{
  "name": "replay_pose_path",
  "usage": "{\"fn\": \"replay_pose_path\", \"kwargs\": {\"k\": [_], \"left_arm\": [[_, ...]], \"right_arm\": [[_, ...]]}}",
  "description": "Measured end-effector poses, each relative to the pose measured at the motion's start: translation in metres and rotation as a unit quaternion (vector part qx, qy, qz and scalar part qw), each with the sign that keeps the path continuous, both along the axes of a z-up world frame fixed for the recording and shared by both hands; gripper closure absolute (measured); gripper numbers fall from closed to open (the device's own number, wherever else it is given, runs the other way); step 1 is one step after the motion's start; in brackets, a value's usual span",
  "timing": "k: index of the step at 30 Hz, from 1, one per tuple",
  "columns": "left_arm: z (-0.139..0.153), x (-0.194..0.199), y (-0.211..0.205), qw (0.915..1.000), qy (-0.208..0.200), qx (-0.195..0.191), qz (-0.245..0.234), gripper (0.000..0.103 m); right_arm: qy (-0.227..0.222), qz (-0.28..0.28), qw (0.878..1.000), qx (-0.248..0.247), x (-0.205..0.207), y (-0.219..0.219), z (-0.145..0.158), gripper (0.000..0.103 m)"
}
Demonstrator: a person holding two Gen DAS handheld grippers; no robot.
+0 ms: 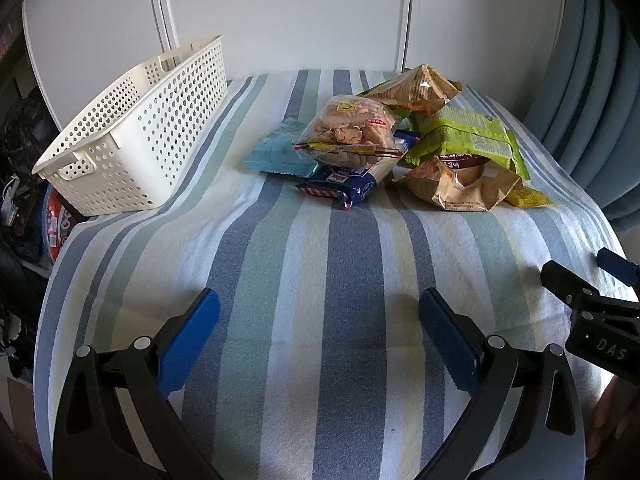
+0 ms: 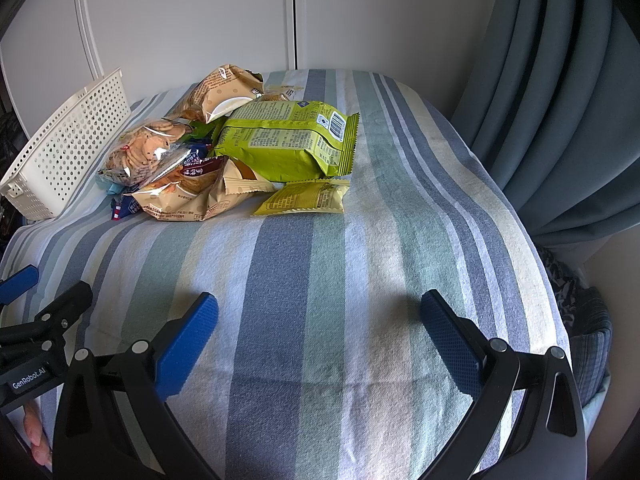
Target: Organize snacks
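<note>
— White perforated plastic, that's our basket (image 1: 132,136), sitting at the far left of the striped cloth (image 1: 320,280) with nothing visible inside it from where we look.

— And our snacks are all heaped to its right, none of them touching it. We see a clear bag of round biscuits (image 1: 352,128) on top, lying over a pale blue packet (image 1: 280,152) and a dark blue packet (image 1: 352,184).

— From our right wrist view, the big green bag (image 2: 292,148) lies barcode-up at the right side of the heap, with a small yellow sachet (image 2: 308,198) just in front of it, flat on the cloth. A tan bag (image 2: 188,196) sits in front on the left, and another tan bag (image 2: 224,92) at the back.

— Our left gripper (image 1: 320,320) hangs over bare cloth near us, jaws spread wide, gripping nothing.

— Same for our right gripper (image 2: 320,320): blue pads wide apart, nothing between them, well short of the pile. Each tool shows at the edge of the other's view, side by side.

— Behind the table we have white cupboard doors (image 1: 280,12), and a grey-blue curtain (image 2: 560,100) on the right.
</note>
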State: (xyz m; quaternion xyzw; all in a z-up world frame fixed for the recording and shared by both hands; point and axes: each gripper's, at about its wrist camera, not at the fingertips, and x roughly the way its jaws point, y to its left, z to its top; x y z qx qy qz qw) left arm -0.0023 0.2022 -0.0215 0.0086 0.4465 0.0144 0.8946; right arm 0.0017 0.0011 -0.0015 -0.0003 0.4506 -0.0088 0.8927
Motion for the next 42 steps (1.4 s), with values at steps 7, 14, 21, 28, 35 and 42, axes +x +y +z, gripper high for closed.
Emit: {"fn": "replay_pose_path", "kwargs": {"k": [7,14,21,28,35,42], "left_arm": [[-0.001,-0.001,0.0,1.0,-0.001,0.0,0.0,0.002],[0.0,-0.001,0.001,1.0,-0.002,0.0,0.0,0.002],[-0.001,-0.001,0.001,1.0,-0.002,0.0,0.0,0.002],[0.001,0.001,0.002,0.9999,0.003,-0.001,-0.013,0.002],[0.022,0.029,0.011,0.9997,-0.013,0.001,-0.018,0.002],[0.031,0.081,0.011,0.9983,-0.006,-0.032,-0.048,0.002]], "right_arm": [[0.0,0.0,1.0,0.0,0.0,0.0,0.0,0.005],[0.0,0.0,1.0,0.0,0.0,0.0,0.0,0.005],[0.0,0.0,1.0,0.0,0.0,0.0,0.0,0.005],[0.002,0.008,1.0,0.002,-0.001,-0.003,-0.001,0.005],[0.005,0.004,1.0,0.006,0.001,-0.003,0.004,0.005],[-0.015,0.004,0.999,0.039,0.018,-0.011,0.021,0.005]]}}
